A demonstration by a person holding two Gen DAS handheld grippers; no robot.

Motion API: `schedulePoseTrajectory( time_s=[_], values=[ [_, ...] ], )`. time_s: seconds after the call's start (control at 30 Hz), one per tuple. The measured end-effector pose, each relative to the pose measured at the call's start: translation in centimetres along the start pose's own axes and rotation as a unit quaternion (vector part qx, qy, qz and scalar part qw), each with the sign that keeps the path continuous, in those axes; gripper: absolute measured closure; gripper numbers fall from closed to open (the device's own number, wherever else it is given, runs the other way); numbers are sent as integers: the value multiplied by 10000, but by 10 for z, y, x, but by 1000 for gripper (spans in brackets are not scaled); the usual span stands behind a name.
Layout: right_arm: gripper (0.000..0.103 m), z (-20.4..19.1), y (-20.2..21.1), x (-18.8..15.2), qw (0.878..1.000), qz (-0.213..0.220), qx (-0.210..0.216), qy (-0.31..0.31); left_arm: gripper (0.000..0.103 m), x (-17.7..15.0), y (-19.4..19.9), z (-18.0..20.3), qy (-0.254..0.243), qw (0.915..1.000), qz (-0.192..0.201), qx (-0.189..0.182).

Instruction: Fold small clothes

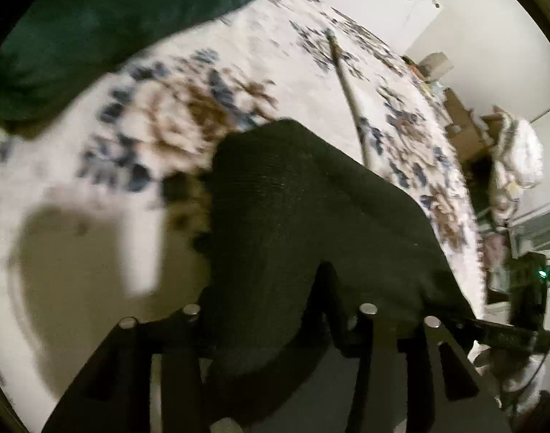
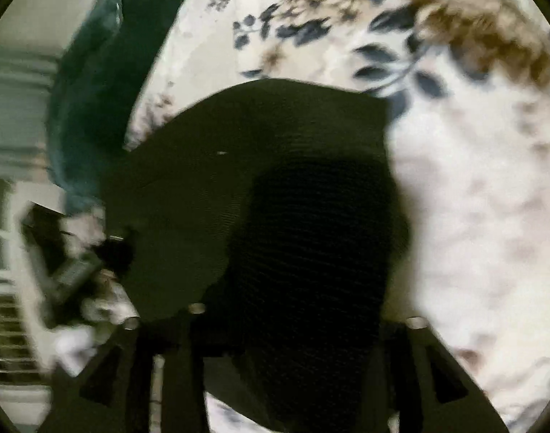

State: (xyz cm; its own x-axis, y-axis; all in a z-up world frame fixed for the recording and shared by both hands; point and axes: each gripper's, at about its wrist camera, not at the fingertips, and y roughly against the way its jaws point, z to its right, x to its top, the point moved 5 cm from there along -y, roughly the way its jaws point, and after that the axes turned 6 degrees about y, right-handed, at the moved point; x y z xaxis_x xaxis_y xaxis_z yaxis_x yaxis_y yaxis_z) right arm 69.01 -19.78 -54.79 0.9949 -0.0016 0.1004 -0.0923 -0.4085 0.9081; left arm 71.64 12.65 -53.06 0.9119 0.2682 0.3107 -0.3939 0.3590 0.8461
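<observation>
**Left wrist view: dark knit garment between both claws on floral bedspread**

Left wrist view, nearest: the left gripper (image 1: 275, 328) straddles a fold of the dark green knit garment (image 1: 303, 195); whether its pads pinch it I cannot tell. Beyond lies the floral bedspread (image 1: 174, 108), a stick (image 1: 347, 86) at 1 o'clock, and a green cushion (image 1: 105, 32) at 11 o'clock. The right gripper (image 2: 303, 328) likewise has cloth between its fingers, grip unclear. No readable writing shows.

A floral bedspread (image 1: 166, 115) covers the bed. A green cushion (image 1: 105, 25) lies at eleven o'clock. A thin stick (image 1: 347, 83) runs toward one o'clock.
</observation>
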Motion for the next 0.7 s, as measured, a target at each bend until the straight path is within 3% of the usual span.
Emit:
schedulePoseTrajectory(
  time_s=[0.1, 0.23, 0.3, 0.43, 0.7],
  values=[
    [25, 16, 17, -18, 9968, 74, -783, 121, 48, -2, 20, -10, -91, 9976, 321, 600],
    [16, 19, 38, -41, 9819, 266, -1847, 339, 28, -17, 50, -10, -256, 9895, 708, 1231],
    [1, 16, 55, -54, 9735, 421, -2213, 384, 0, -31, 65, -3, -382, 9833, 812, 1582],
    [0, -9, 86, -77, 9582, 714, -2723, 502, 0, -59, 89, 17, -475, 9725, 928, 2083],
    [0, -61, 180, -133, 9414, 1279, -3074, 549, 0, -103, 165, 76, -537, 9744, 1122, 1871]
  ],
)
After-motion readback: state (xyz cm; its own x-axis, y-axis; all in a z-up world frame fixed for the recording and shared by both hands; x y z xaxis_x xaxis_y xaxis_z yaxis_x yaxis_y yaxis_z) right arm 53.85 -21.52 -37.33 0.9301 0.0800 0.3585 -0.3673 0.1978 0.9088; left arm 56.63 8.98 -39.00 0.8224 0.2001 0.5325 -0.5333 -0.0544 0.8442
